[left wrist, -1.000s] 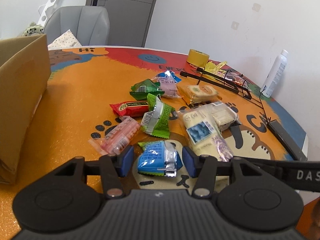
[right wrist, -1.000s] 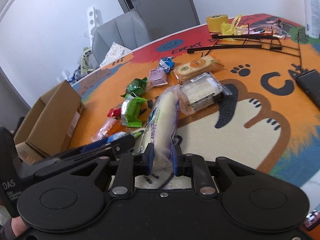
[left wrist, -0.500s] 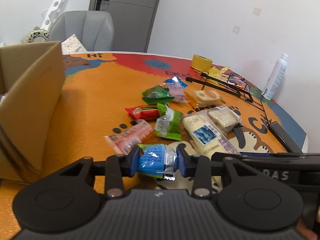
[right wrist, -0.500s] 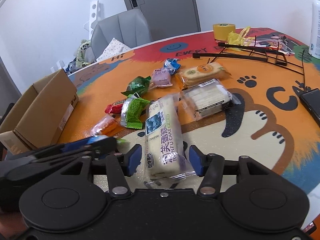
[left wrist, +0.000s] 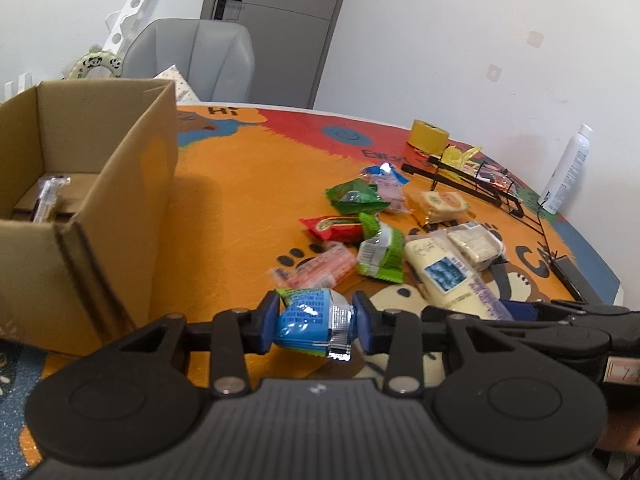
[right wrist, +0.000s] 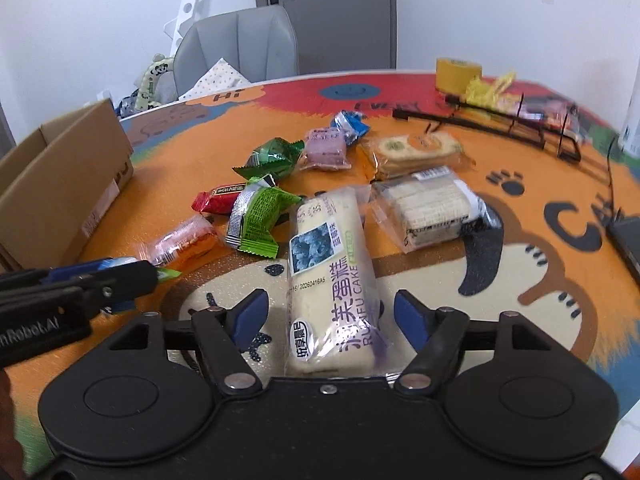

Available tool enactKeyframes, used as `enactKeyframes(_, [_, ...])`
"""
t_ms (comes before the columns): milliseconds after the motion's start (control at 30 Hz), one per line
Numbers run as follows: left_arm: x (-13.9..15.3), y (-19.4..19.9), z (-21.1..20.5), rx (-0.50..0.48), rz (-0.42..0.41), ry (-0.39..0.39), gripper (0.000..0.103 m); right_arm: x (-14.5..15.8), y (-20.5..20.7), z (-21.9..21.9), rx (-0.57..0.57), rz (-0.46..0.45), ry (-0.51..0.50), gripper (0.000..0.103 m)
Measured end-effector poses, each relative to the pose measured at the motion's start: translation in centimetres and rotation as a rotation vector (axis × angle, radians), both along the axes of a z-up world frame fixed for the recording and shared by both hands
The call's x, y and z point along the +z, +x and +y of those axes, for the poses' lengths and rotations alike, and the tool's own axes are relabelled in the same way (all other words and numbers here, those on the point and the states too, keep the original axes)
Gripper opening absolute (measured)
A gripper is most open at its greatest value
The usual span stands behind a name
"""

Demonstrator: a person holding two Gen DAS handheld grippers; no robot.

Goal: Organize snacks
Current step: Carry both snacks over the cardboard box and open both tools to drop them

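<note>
My left gripper point(left wrist: 315, 322) is shut on a blue snack packet point(left wrist: 310, 320) and holds it above the table, to the right of an open cardboard box point(left wrist: 92, 184). My right gripper point(right wrist: 331, 318) is open, its fingers on either side of a long white cake packet point(right wrist: 330, 272) that lies on the table. Several more snacks lie in a loose pile: a light green packet point(right wrist: 260, 216), a red one point(right wrist: 218, 198), a pink one point(right wrist: 180, 242), a dark green one point(right wrist: 274, 158) and a clear pack of wafers point(right wrist: 430, 204).
A clear wrapped item point(left wrist: 48, 196) lies inside the box. A black wire rack point(right wrist: 492, 124), a yellow tape roll point(right wrist: 456, 74) and a white bottle point(left wrist: 566, 168) stand at the far right. A dark phone point(right wrist: 626, 240) lies by the right edge. A grey chair point(left wrist: 196, 64) stands behind the table.
My left gripper closed on the blue packet, lifted it and moved left toward the box. My right gripper let go of the cake packet and opened wide.
</note>
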State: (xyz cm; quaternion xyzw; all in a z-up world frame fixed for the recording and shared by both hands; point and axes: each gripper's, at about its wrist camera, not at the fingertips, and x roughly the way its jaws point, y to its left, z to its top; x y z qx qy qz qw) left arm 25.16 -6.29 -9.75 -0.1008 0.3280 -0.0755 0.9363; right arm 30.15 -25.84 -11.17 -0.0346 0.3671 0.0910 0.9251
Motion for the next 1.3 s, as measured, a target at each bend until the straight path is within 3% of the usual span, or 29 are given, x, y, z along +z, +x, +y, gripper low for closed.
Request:
enactKeyframes(67, [0.0, -0.1, 0.2, 0.006, 0.003, 0.000, 0.038, 0.1, 0.0, 0.0, 0.007, -0.017, -0.012, 0.037])
enactKeyframes(133, [0.3, -0.1, 0.2, 0.010, -0.001, 0.001, 0.038, 0.4, 0.0, -0.5, 0.009, -0.015, 0.022, 0.032])
enactKeyframes(833, [6.3, -0.8, 2.1, 0.035, -0.121, 0.018, 0.038, 5.1, 0.6, 0.6, 0.027, -0.069, 0.233, 0.031])
enactKeyframes(1300, [10.4, -1.3, 7.9, 0.150, -0.204, 0.065, 0.038, 7.6, 1.5, 4.4, 0.101, -0.077, 0.327, 0.031])
